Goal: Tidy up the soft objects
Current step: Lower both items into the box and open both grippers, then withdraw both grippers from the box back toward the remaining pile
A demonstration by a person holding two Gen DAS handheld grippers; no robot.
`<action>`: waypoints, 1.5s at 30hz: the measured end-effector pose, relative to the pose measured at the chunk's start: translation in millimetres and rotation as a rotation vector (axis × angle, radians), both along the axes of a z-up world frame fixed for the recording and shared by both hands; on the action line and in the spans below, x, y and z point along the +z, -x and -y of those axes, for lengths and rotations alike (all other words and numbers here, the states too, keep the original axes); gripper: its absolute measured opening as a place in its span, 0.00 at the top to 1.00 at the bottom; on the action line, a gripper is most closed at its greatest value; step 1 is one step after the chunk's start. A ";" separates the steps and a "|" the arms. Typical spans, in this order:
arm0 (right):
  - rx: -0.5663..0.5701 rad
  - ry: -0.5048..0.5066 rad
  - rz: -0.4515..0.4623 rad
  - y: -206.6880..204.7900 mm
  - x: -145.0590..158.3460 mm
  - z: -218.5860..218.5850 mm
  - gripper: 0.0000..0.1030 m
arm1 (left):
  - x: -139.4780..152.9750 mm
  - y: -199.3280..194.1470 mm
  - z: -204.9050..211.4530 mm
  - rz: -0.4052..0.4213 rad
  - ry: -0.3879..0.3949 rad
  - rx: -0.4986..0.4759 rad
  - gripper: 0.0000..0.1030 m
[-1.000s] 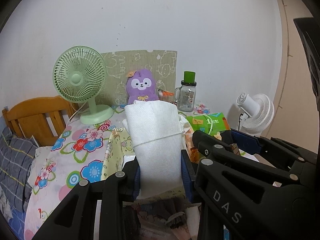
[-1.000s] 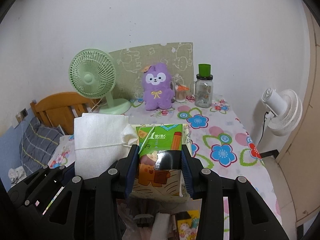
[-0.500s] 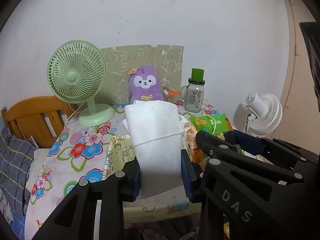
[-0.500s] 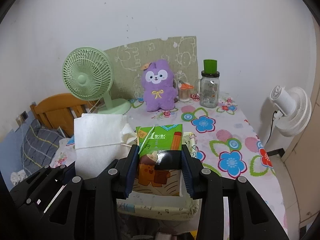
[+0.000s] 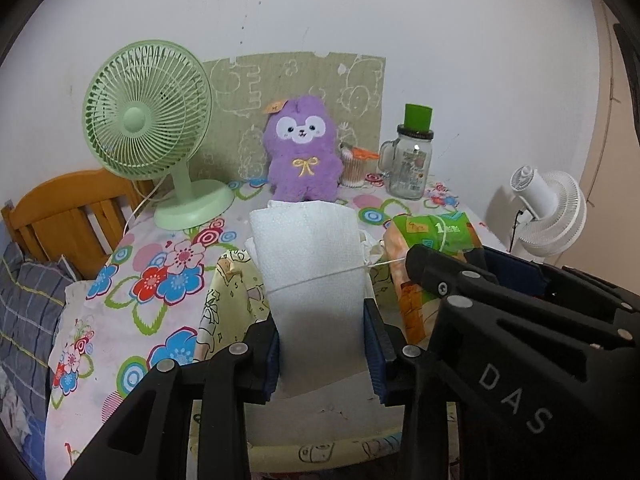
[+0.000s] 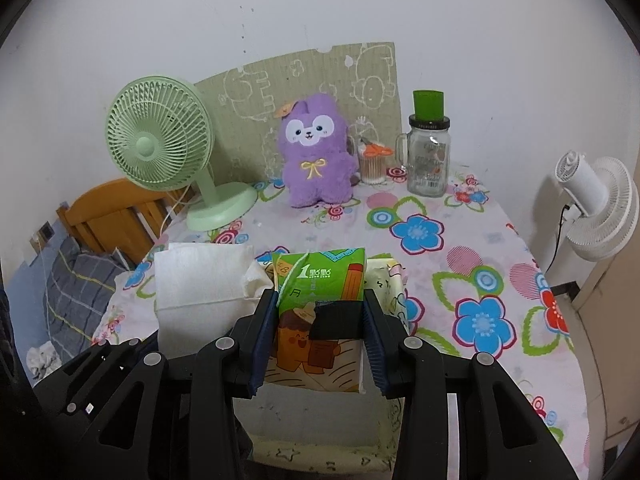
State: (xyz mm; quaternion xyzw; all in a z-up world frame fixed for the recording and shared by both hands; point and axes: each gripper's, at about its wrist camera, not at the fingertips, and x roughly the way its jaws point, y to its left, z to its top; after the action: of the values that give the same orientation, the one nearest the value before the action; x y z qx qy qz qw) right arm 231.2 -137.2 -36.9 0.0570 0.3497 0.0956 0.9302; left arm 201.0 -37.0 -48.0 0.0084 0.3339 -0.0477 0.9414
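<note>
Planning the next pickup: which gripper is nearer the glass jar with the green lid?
Right. The right gripper faces the glass jar from closer; the left gripper sits beside it, farther left.

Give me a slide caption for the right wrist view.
Right gripper holds a green tissue pack above a yellow fabric box on the floral tablecloth.

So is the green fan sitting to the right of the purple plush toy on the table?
No, in the right wrist view the green fan stands to the left of the purple plush toy; the glass jar is on its right.
</note>
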 end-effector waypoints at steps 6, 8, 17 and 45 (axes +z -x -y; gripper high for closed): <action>0.004 0.000 -0.019 -10.9 -9.9 -2.7 0.54 | -8.7 -9.2 -5.8 -0.048 0.005 0.021 0.33; 0.007 0.004 -0.033 -14.0 -13.7 -4.2 0.51 | -8.9 -9.1 -8.0 -0.045 0.006 0.031 0.25; -0.006 0.018 -0.013 -14.3 -14.0 -5.4 0.12 | -12.9 -11.5 -14.6 -0.063 -0.003 0.045 0.20; -0.036 0.074 0.093 53.1 22.7 0.6 0.02 | 21.4 46.4 0.1 0.054 -0.033 0.010 0.00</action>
State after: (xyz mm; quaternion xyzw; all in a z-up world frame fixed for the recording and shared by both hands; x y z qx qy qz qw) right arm 178.1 -137.8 -14.2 0.0243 0.3083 0.0682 0.9485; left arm 154.6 -37.1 -26.5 0.0233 0.3093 -0.0372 0.9500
